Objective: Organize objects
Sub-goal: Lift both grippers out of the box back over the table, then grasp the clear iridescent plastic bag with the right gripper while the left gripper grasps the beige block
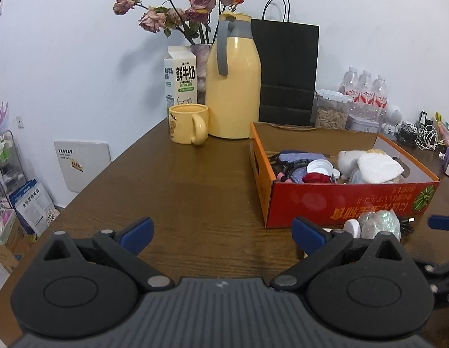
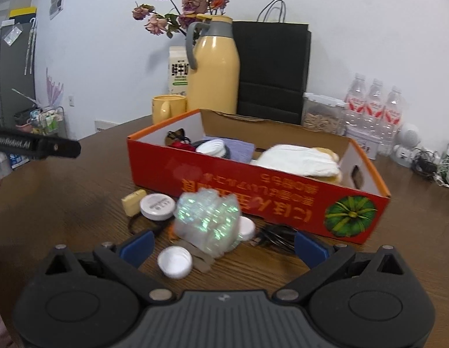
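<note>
A red and orange cardboard box (image 1: 340, 200) (image 2: 253, 185) sits on the brown table, holding a white cloth (image 2: 300, 159), a white lid, purple fabric and a plush toy (image 1: 350, 156). In front of it lie a crumpled iridescent wrapper (image 2: 208, 220) (image 1: 379, 224), a round white tin (image 2: 157, 206), a white cap (image 2: 175, 261), a yellow block (image 2: 133, 201), a black hair tie and a black cable (image 2: 275, 236). My right gripper (image 2: 223, 246) is open, its fingers to either side of the wrapper. My left gripper (image 1: 223, 236) is open over bare table, left of the box.
A yellow mug (image 1: 188, 127), a yellow thermos (image 1: 233, 87), a milk carton (image 1: 181, 78), dried roses and a black paper bag (image 1: 285, 72) stand behind the box. Water bottles (image 2: 375, 110), a jar of nuts and tangled cables (image 1: 421, 136) line the back right. The table edge runs along the left.
</note>
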